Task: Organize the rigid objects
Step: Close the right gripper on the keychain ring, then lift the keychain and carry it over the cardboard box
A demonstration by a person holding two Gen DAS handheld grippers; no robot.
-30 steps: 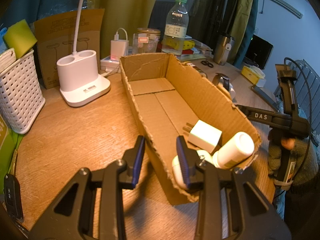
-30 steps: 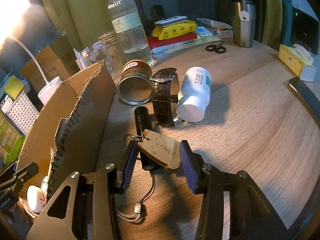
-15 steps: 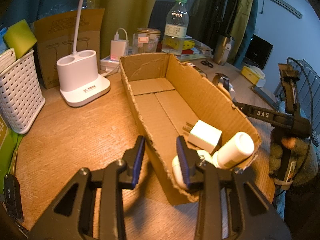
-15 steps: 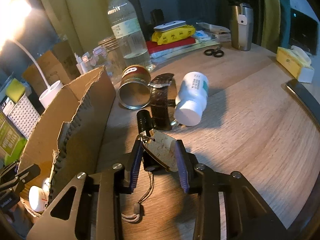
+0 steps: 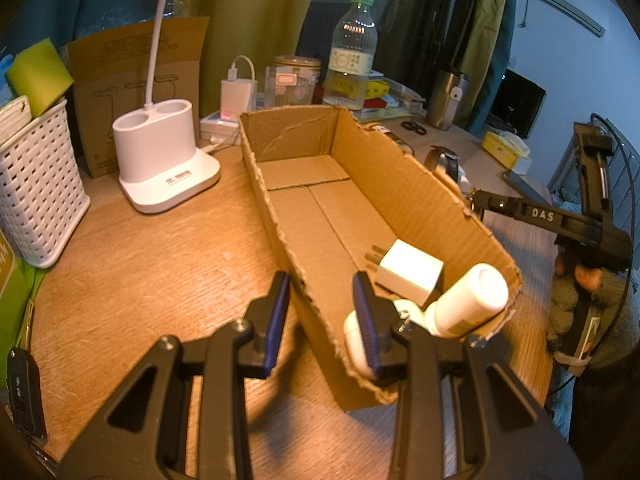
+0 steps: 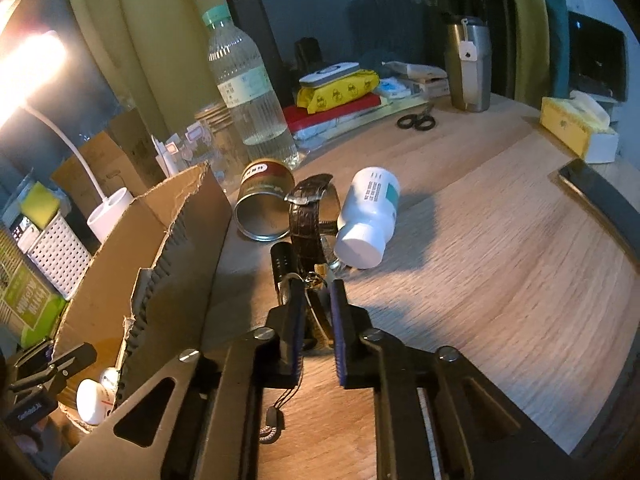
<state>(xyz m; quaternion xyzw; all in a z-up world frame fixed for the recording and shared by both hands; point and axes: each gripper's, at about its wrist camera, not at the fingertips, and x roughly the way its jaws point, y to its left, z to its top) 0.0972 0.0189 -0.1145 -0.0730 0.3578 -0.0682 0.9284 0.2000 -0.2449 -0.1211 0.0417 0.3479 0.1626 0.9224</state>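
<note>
Beside the cardboard box (image 6: pixel 188 240), the right gripper (image 6: pixel 316 292) pinches a wooden tag (image 6: pixel 320 312); the left gripper (image 5: pixel 320 292) straddles the box's wall, clamped on it.

White capital letters "DAS" stand on the side of the black plastic handheld gripper frame (image 5: pixel 544 215) seen at the right of the left wrist view. On the black gripper body (image 6: pixel 30 410) at the lower left edge of the right wrist view there is a line of small white print, too small and tilted to make out. The labels on the clear plastic water bottle (image 5: pixel 352 60), the white pill bottle (image 6: pixel 370 216) and the white lamp base (image 5: pixel 176 178) carry print too fine to read.
</note>
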